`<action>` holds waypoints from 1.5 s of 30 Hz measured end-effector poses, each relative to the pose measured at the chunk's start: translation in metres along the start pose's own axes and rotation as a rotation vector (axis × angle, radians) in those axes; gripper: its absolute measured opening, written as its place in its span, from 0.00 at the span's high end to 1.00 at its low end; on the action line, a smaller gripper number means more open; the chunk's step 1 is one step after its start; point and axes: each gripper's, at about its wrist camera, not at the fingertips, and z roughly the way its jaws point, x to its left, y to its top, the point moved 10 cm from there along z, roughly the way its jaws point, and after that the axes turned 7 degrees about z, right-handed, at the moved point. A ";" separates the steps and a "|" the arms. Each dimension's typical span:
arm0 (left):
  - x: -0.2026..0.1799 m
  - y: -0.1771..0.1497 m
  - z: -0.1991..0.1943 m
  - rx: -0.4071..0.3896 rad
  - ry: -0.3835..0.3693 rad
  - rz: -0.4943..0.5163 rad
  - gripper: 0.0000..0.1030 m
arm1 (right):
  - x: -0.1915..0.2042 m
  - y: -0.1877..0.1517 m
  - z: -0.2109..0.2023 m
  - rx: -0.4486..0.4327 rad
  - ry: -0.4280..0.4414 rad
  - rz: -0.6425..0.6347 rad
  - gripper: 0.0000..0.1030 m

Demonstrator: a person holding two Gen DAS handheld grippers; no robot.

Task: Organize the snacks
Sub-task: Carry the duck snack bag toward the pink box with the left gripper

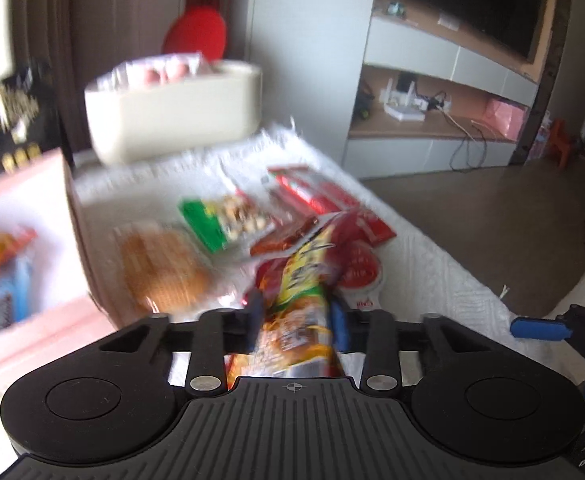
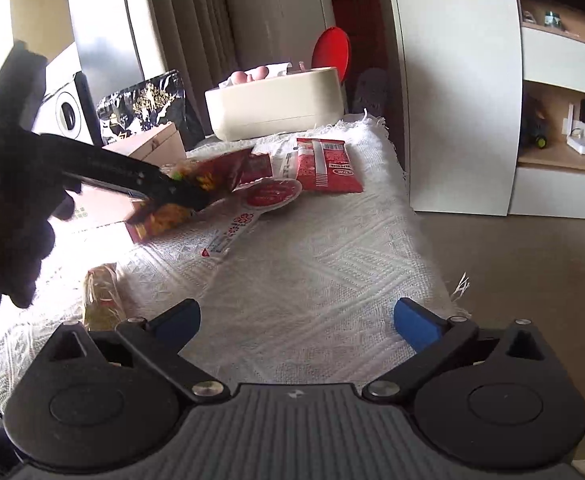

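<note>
My left gripper [image 1: 297, 312] is shut on a red-and-yellow snack packet [image 1: 304, 304], which stands up between its blue pads above the white cloth. The right wrist view shows the same left gripper [image 2: 184, 192] holding that packet [image 2: 164, 212] off the table, near the pink box. Other snacks lie on the cloth: a round bun in clear wrap [image 1: 160, 268], a green nut pack [image 1: 220, 220], red packs [image 1: 312, 192] and a round red-lidded cup [image 2: 270, 194]. My right gripper [image 2: 296, 320] stands open over bare cloth with nothing between its fingers.
A pink open box [image 1: 24, 216] with packets inside stands at the left. A cream tub [image 2: 276, 108] holding wrapped items sits at the table's far end, beside a black-and-gold bag [image 2: 144, 104]. A gold-wrapped snack [image 2: 100, 296] lies near the front left. The table's right edge [image 2: 432, 248] drops to the floor.
</note>
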 end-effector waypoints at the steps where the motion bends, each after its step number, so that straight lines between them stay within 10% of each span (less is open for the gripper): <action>1: 0.001 0.004 -0.006 -0.025 0.039 0.027 0.74 | 0.000 0.000 0.000 0.000 -0.001 0.000 0.00; 4: 0.012 0.010 -0.013 -0.051 0.172 0.104 0.79 | 0.001 0.000 0.000 0.002 -0.003 -0.004 0.00; 14: 0.040 0.010 -0.004 -0.061 0.169 -0.067 0.71 | -0.001 0.000 -0.001 0.004 0.014 0.038 0.00; 21: 0.024 -0.018 0.040 0.122 -0.014 -0.048 0.71 | 0.013 -0.005 0.011 0.106 -0.083 -0.135 0.00; 32: 0.031 0.005 -0.004 -0.072 0.030 -0.091 0.83 | 0.016 0.011 0.018 0.156 -0.043 -0.146 0.06; 41: 0.039 -0.042 -0.070 -0.090 -0.022 -0.207 0.86 | 0.035 0.079 0.081 0.118 -0.016 -0.041 0.08; 45: 0.047 -0.052 -0.072 -0.078 -0.026 -0.230 0.86 | 0.043 0.081 0.114 0.171 -0.068 -0.083 0.26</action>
